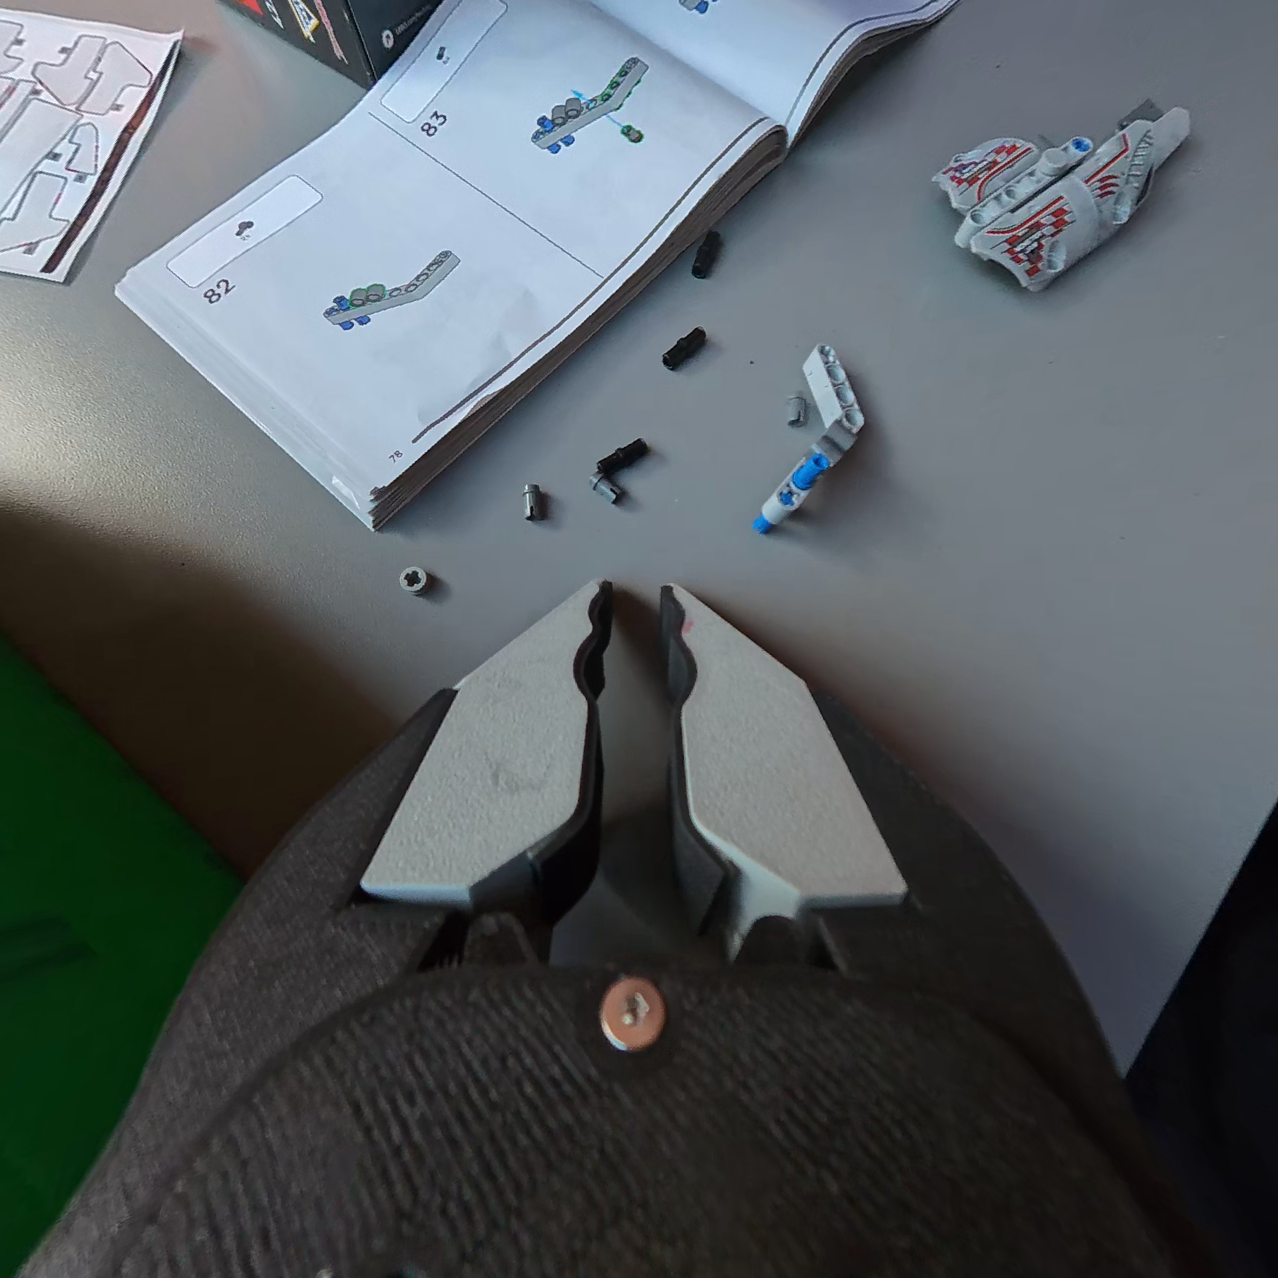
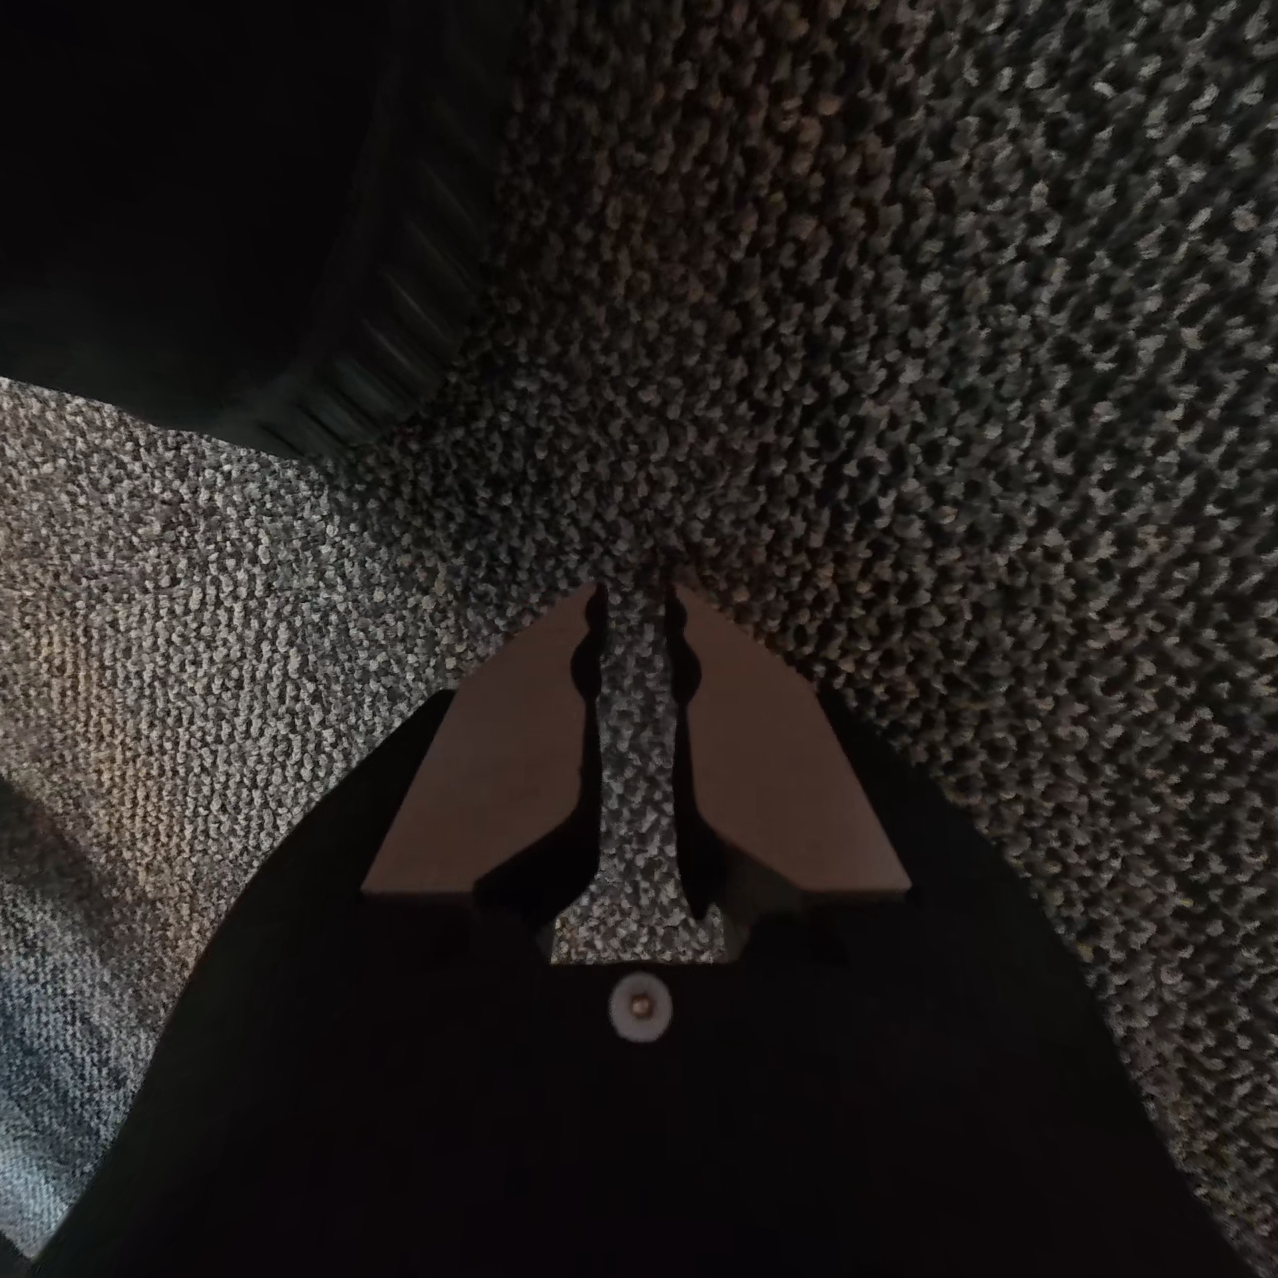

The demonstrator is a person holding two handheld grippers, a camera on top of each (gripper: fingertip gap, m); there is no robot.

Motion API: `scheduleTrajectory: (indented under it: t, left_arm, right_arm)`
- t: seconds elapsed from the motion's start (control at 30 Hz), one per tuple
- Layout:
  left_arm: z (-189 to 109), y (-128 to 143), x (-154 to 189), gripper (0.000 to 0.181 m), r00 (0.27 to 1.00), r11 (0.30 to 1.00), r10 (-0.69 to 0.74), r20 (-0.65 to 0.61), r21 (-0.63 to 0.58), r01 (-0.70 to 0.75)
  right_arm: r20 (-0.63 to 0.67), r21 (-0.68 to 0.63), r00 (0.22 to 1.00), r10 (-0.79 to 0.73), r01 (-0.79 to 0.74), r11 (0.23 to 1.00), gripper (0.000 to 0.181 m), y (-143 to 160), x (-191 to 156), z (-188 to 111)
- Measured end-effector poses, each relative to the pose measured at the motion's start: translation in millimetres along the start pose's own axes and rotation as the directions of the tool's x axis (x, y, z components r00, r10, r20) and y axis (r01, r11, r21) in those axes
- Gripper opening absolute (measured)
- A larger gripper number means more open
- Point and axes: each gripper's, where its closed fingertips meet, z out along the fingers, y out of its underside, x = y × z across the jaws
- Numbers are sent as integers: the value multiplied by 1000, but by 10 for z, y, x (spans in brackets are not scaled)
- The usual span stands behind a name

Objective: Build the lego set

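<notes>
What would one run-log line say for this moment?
left gripper: open, empty, above table | right gripper: open, empty, facing carpet | bent beam: untouched

The table [image 1: 968,484] looked smooth and matt, the booklet [image 1: 387,228] was paper (faintly glossy), the carpet [image 2: 899,346] rough, looped pile.

L wrist cam: above table [image 1: 968,622] near edge, angled down, fairly near. R wrist cam: close over carpet [image 2: 899,346], facing down. No shared area.
</notes>
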Motion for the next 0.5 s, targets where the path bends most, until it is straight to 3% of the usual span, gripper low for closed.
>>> scheduleTrajectory:
  t: [0.5]
  left_arm:
    - [0, 0, -1, 11, 1000, 1000, -4, -4, 0, 4]
  right_arm:
    - [48, 45, 998, 52, -54, 998, 8, -5, 53, -98]
